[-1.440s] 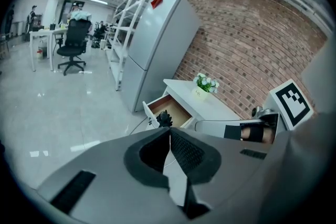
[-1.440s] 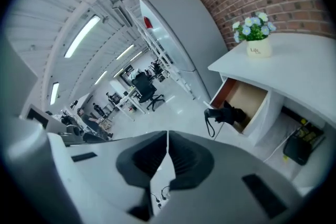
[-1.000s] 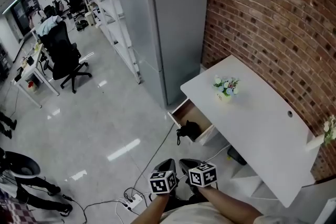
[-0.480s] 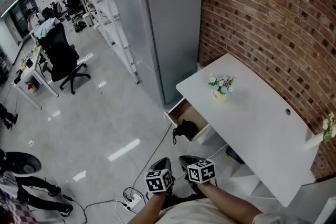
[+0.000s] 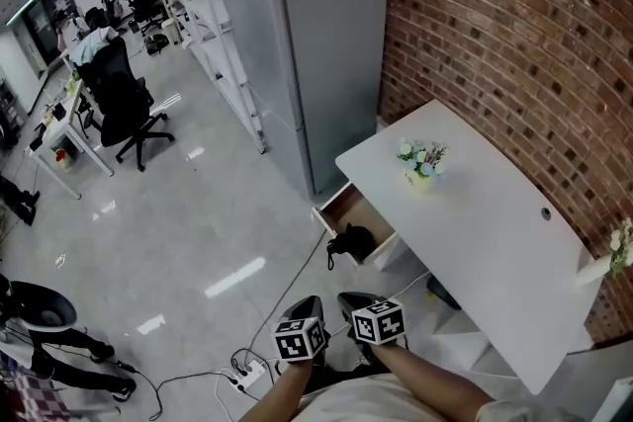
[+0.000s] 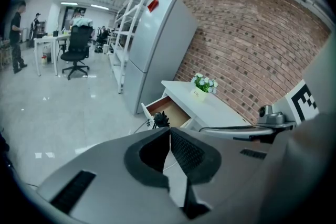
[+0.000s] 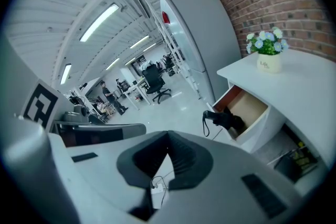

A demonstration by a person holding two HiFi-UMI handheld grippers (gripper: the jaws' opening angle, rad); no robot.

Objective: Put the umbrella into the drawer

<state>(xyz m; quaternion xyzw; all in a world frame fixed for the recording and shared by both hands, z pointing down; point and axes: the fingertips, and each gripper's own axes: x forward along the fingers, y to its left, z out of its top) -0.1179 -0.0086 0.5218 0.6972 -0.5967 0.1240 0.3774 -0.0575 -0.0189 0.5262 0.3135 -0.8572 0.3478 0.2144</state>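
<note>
The umbrella (image 5: 351, 242) is lying in the open drawer (image 5: 371, 211) under the table (image 5: 485, 222), strap end poking over the front. The left gripper (image 6: 169, 131) and right gripper (image 7: 168, 138) are hanging pressed together, empty, well apart from it; nudging it fully inside is looking next. How much is sitting inside is hard to tell

Your umbrella (image 5: 351, 242) is black against the light brown wood lining the drawer (image 5: 361, 212). The desk (image 5: 495, 252) is plain white. The flowers (image 5: 423, 156) on it are white and pale blue with green leaves, in a cream pot. To your right, the wall (image 5: 514, 35) is red-brown brick with pale mortar lines. The far fridge (image 5: 316, 44) is silver-grey. The floor (image 5: 198, 232) is glossy pale grey. Your left gripper (image 6: 169, 131) and right gripper (image 7: 168, 136) are grey with black pads, and their cubes carry black-and-white square markers.
</note>
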